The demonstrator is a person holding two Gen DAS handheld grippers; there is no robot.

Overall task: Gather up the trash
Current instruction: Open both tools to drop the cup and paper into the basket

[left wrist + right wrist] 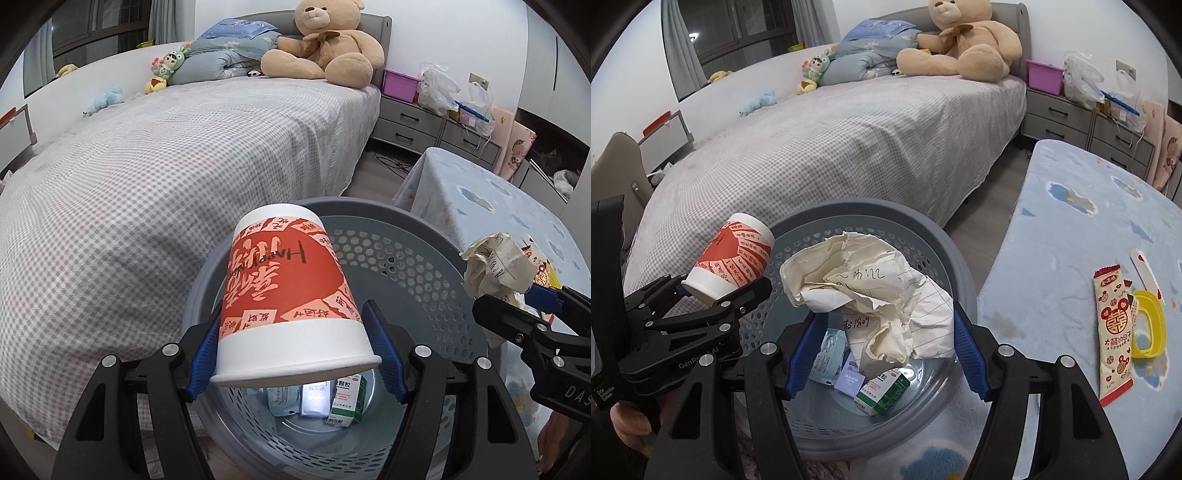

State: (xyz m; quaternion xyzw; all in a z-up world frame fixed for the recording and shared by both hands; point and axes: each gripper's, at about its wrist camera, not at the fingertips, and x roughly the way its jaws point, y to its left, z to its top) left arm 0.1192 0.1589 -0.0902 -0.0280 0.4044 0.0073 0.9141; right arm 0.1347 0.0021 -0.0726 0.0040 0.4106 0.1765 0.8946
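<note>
Cup gripped left, crumpled paper gripped right, above bin.

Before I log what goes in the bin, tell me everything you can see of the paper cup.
The paper cup is white with a wide red band printed with Chinese characters and "HAPPY". It looks like thin paper with a rolled rim. It is tipped over, mouth facing down and back toward the camera, base up. The left gripper clamps its sides near the rim between blue pads. It hangs above the grey perforated basket, touching nothing else.
</note>
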